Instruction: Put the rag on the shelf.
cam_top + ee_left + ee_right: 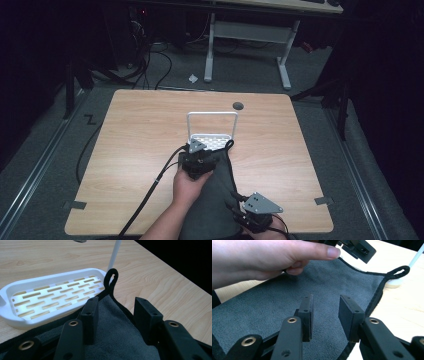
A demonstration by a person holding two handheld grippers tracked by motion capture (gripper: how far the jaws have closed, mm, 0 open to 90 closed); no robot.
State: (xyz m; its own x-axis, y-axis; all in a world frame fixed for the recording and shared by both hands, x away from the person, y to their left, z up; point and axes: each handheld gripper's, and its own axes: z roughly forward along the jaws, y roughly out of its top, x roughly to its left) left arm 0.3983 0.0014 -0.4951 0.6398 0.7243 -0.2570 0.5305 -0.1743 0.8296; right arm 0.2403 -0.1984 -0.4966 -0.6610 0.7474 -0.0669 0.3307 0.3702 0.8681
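In the high view, the near end of the dark grey fleecy cloth with black edging runs past the worktop's near edge and out of frame. The left gripper covers part of the white slotted plastic tray with a tall wire handle. The right gripper is cut off by the bottom edge. The small dark round spot near the far edge is too small to identify.

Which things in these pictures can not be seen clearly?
- Near end of the dark grey towel: high view, cut by the bottom edge.
- White slotted plastic tray: high view, near part hidden by the left gripper.
- Small dark round thing on the wooden table: too small.
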